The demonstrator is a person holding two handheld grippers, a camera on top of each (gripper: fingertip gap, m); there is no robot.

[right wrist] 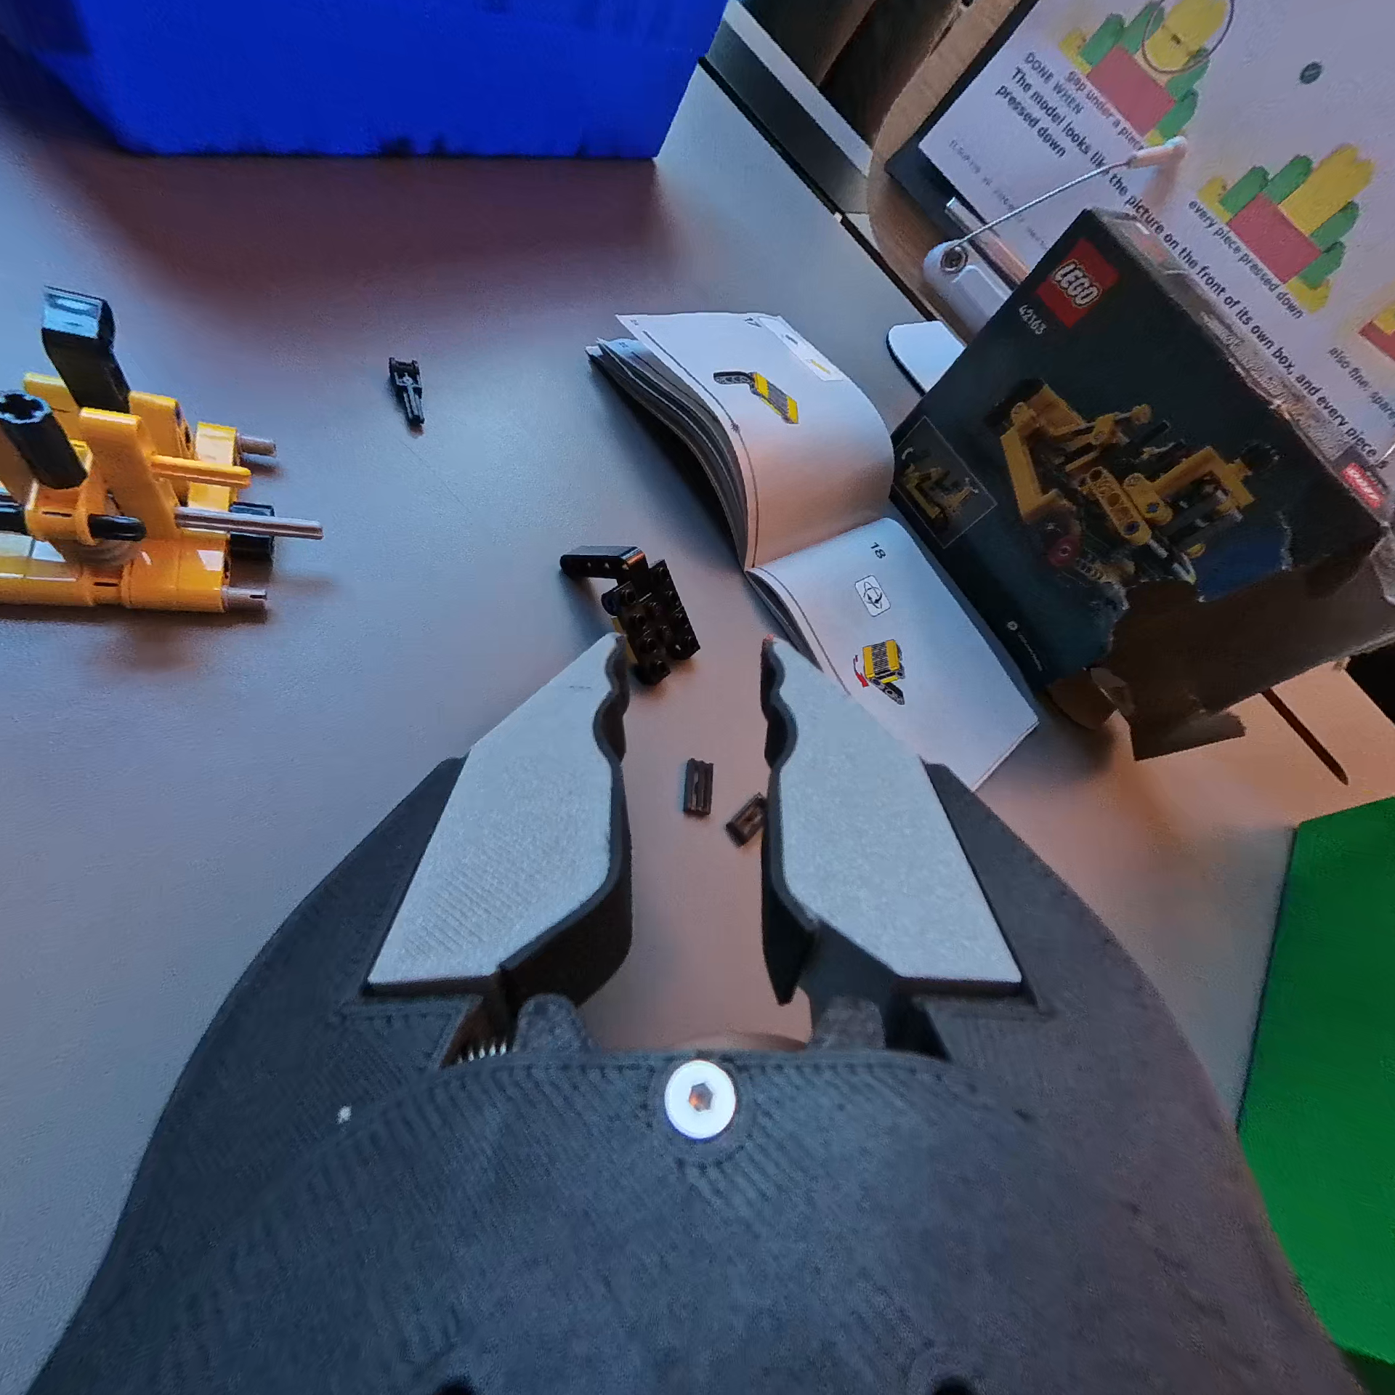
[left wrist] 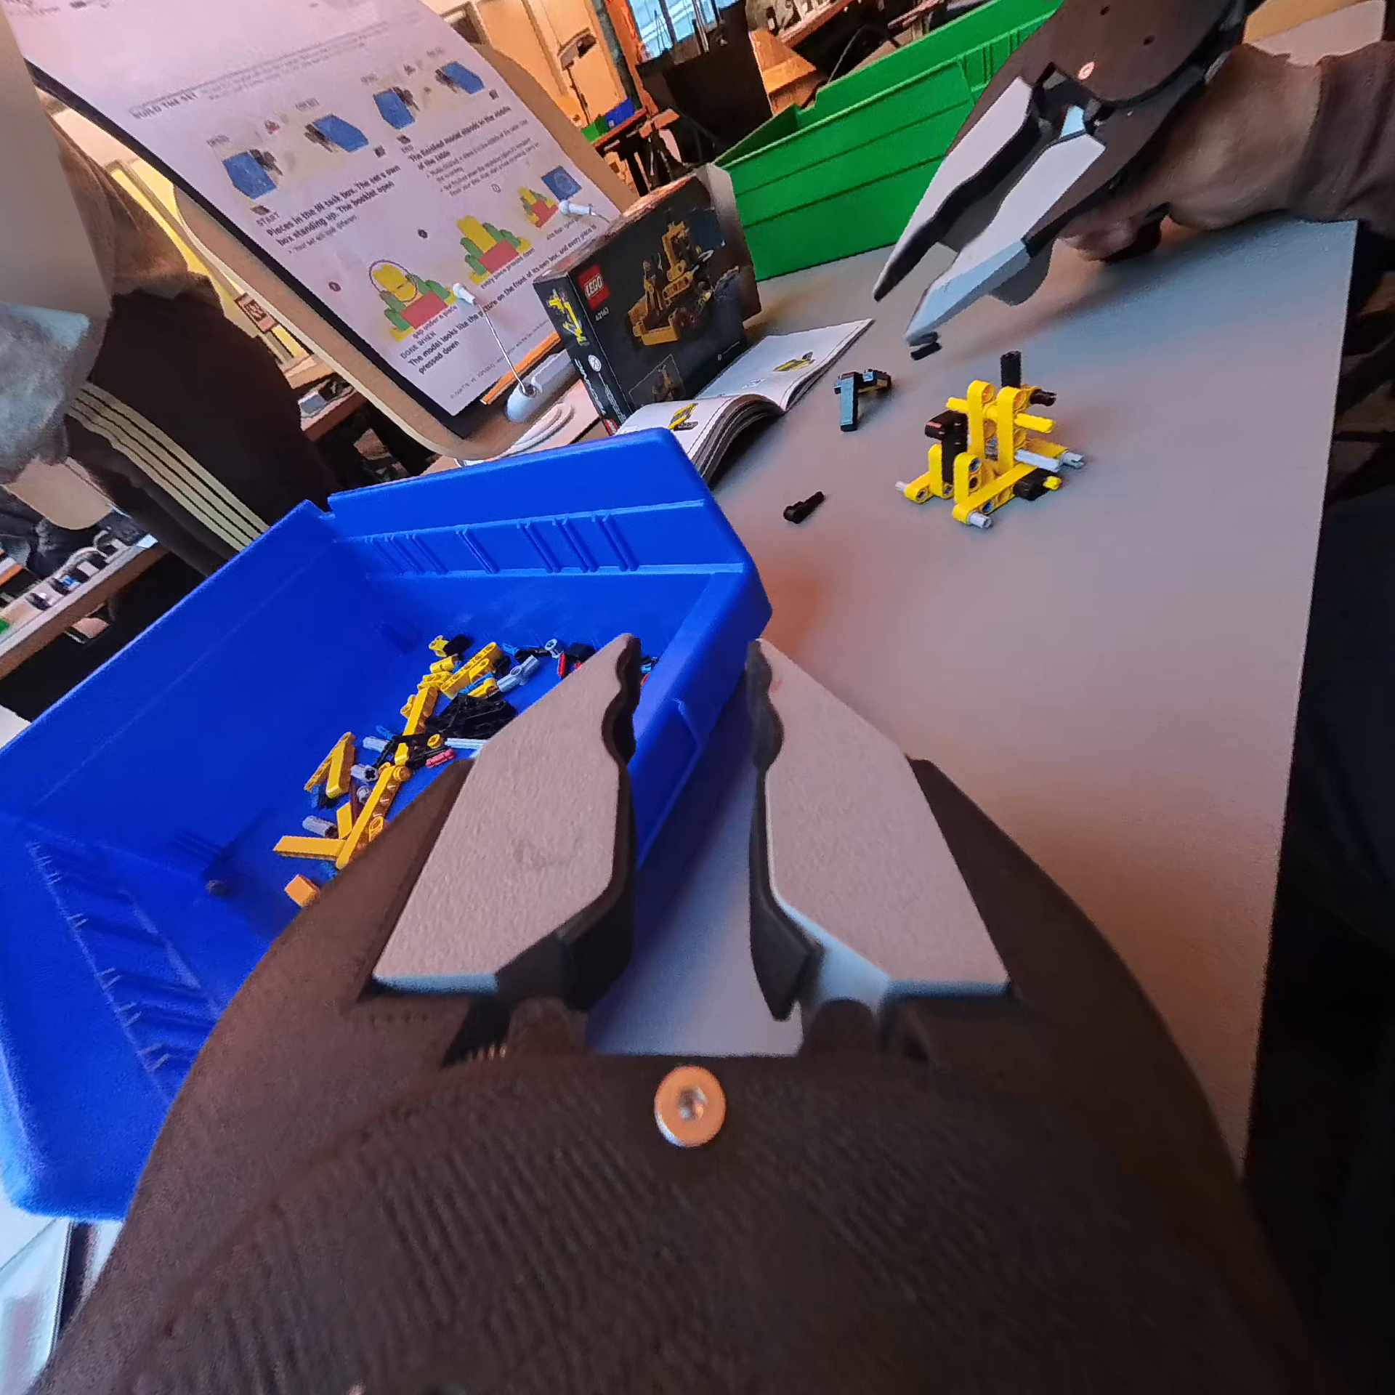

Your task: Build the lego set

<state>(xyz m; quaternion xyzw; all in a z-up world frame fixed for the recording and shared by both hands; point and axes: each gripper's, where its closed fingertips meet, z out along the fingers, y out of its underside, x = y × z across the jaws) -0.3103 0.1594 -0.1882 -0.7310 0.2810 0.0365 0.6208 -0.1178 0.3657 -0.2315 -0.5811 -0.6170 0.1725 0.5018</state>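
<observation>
Grey worktop (right wrist: 453, 226), with the half-built yellow model (left wrist: 989, 453) as the landmark. Beyond the model, a small black-and-yellow subassembly (right wrist: 649, 611) lying apart from it; nearer the blue bin (left wrist: 226, 755), a lone black pin (left wrist: 802, 506). Past the subassembly, an open instruction booklet (right wrist: 815, 468) and the dark set box (right wrist: 1132, 483) standing upright, backed by a tilted instruction board (left wrist: 324, 151) and a green bin (left wrist: 830, 173).

Left tongs (left wrist: 691, 657) parted a moderate way, holding nothing, poised over the blue bin's near wall, well apart from the model. Right tongs (right wrist: 691, 653) likewise parted and empty, tips just short of the subassembly, left finger (right wrist: 528, 815) nearly touching it.

Only in the right wrist view: two small black pieces (right wrist: 698, 785) lying on the worktop between the fingers, the second partly hidden by the right finger. Only in the left wrist view: the bin's inside, with loose yellow, black and grey parts (left wrist: 408, 755) piled toward the tongs' side, and a person (left wrist: 189, 423) in a dark striped sleeve off the worktop's far side.

Bare worktop between bin and model; near edge of the worktop close beside the model on the side away from the bin.
</observation>
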